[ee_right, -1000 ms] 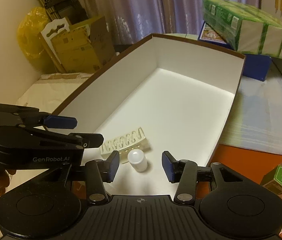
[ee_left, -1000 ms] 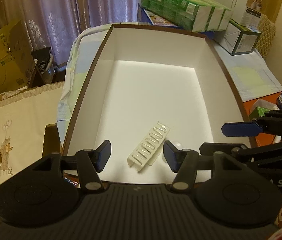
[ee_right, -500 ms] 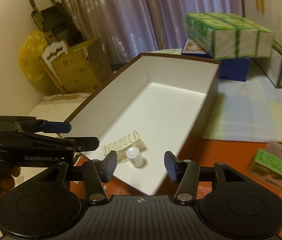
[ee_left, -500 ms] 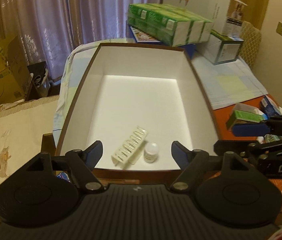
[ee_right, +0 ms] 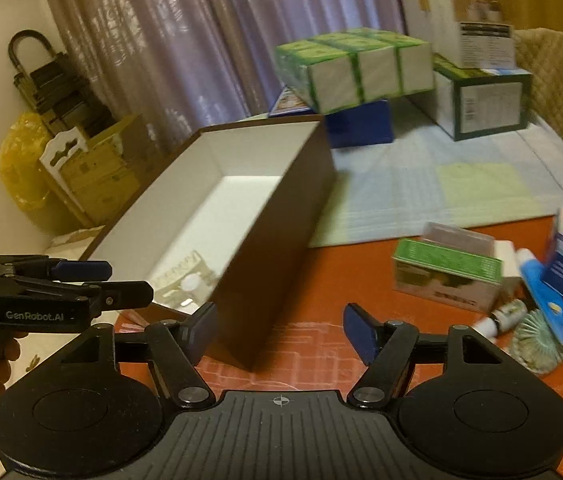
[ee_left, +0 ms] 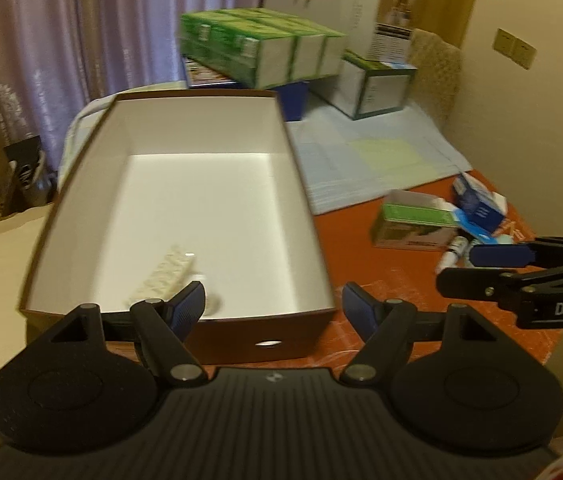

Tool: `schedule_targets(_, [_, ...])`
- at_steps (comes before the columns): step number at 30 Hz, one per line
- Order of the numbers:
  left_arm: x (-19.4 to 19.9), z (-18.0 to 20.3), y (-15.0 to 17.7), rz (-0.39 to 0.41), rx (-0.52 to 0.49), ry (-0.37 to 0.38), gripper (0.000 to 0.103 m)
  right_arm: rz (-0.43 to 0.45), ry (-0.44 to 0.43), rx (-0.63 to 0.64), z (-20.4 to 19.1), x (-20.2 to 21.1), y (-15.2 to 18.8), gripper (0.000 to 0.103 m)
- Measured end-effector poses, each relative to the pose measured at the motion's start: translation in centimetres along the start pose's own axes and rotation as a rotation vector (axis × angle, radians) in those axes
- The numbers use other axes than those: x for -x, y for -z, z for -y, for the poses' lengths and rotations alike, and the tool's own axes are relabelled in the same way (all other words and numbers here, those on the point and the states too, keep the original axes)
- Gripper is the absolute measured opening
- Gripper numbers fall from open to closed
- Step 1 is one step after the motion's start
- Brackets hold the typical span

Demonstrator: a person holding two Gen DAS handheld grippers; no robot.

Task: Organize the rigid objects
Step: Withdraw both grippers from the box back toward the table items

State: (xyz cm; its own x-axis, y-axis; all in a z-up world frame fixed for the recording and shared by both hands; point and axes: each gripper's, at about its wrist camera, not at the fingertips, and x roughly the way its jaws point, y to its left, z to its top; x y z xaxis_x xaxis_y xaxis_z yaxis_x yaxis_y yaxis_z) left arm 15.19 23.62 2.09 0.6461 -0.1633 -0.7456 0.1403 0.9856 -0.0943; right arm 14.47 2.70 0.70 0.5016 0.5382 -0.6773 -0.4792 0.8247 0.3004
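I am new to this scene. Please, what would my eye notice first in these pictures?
First, the large open box, brown outside and white inside, at the table's left, with a white tray and small white bottle in its near corner. Then the jumble of small packages on the orange tablecloth at right.

Both views sit just behind their own fingers and look forward and steeply down. The left wrist camera hangs near the short front end of the brown box (ee_left: 265, 344), looking lengthwise into its white inside toward the curtain (ee_left: 81, 40). The right wrist camera stands further to the right — over the orange worktop (ee_right: 353, 280), seeing the box's long outer wall at a slant. They share the box, the stacked green cartons (ee_left: 265, 48) and the small clutter (ee_right: 521, 280) — and each catches the other gripper at its edge.
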Motion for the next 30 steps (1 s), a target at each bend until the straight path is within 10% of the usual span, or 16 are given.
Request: schedule_targets(30, [-7.1, 17.8, -1.7, -0.030, -0.030, 0.068, 0.072, -0.056, 0.102, -0.056, 16.2, 7.7, 1.5, 0.068])
